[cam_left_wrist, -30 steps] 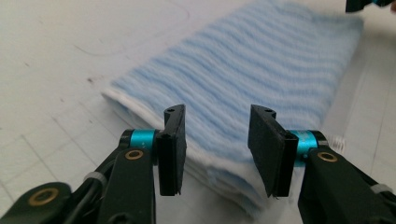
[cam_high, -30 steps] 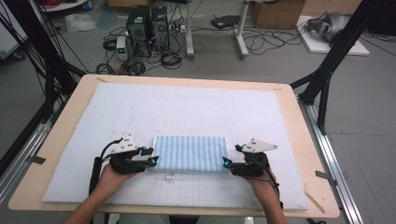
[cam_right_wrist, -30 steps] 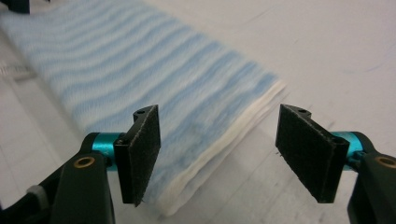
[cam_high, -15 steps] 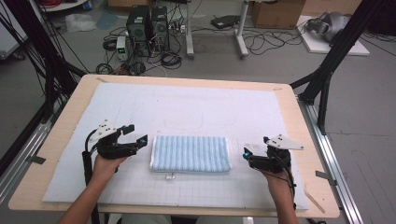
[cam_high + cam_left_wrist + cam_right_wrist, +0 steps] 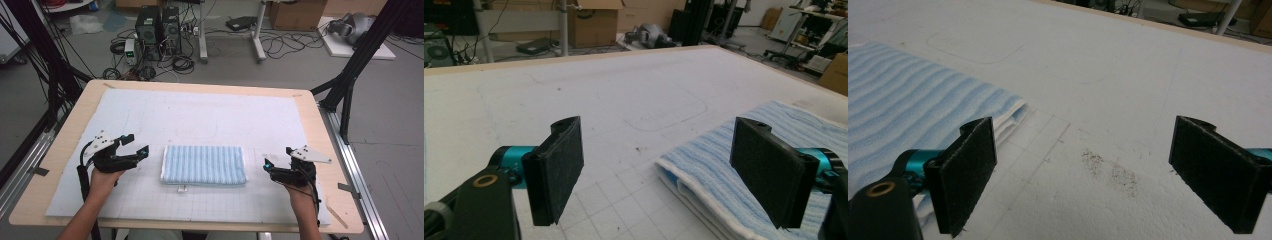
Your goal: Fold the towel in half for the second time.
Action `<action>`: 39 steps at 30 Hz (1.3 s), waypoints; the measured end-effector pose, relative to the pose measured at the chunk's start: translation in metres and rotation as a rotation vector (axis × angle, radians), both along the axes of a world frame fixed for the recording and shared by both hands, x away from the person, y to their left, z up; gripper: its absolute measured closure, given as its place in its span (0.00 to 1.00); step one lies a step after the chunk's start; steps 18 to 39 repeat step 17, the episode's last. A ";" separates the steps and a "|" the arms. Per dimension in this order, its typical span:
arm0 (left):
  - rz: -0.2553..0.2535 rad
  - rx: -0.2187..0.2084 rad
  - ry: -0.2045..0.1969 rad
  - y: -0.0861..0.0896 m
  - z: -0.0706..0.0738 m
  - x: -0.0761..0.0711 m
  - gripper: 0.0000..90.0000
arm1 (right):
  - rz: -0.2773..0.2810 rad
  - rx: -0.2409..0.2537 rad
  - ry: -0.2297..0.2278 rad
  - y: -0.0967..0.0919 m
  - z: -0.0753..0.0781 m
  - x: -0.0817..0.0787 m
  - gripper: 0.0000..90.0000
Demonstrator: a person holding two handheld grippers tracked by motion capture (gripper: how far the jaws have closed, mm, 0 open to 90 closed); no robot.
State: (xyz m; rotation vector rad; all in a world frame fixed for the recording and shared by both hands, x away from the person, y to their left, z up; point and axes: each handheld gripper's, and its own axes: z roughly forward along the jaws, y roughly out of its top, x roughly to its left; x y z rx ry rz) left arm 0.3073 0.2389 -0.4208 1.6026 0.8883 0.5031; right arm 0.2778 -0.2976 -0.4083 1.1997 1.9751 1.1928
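The folded blue-striped towel (image 5: 204,165) lies flat on the white mat (image 5: 200,115), midway between the desk's (image 5: 75,125) left and right edges and nearer its front edge; a small white tag (image 5: 181,189) pokes out at its front hem; the left gripper (image 5: 136,145) sits just off its left end, fingers (image 5: 555,167) spread wide and bare; the right gripper (image 5: 268,166) waits off its right end, fingers (image 5: 964,172) likewise wide, nothing between them.

White gridded mat (image 5: 200,115) covers wooden table (image 5: 320,150). Beyond it on grey floor: two computer towers (image 5: 157,25), tangled cables (image 5: 180,62), cardboard box (image 5: 295,12).
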 end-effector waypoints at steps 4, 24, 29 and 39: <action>-0.001 0.004 0.002 -0.001 -0.001 -0.001 0.24 | 0.010 0.010 0.002 0.001 -0.001 0.001 0.12; -0.001 0.009 0.013 -0.001 -0.003 0.000 0.25 | 0.013 0.015 -0.003 0.001 -0.002 0.003 0.12; -0.001 0.009 0.013 -0.001 -0.003 0.000 0.25 | 0.013 0.015 -0.003 0.001 -0.002 0.003 0.12; -0.001 0.009 0.013 -0.001 -0.003 0.000 0.25 | 0.013 0.015 -0.003 0.001 -0.002 0.003 0.12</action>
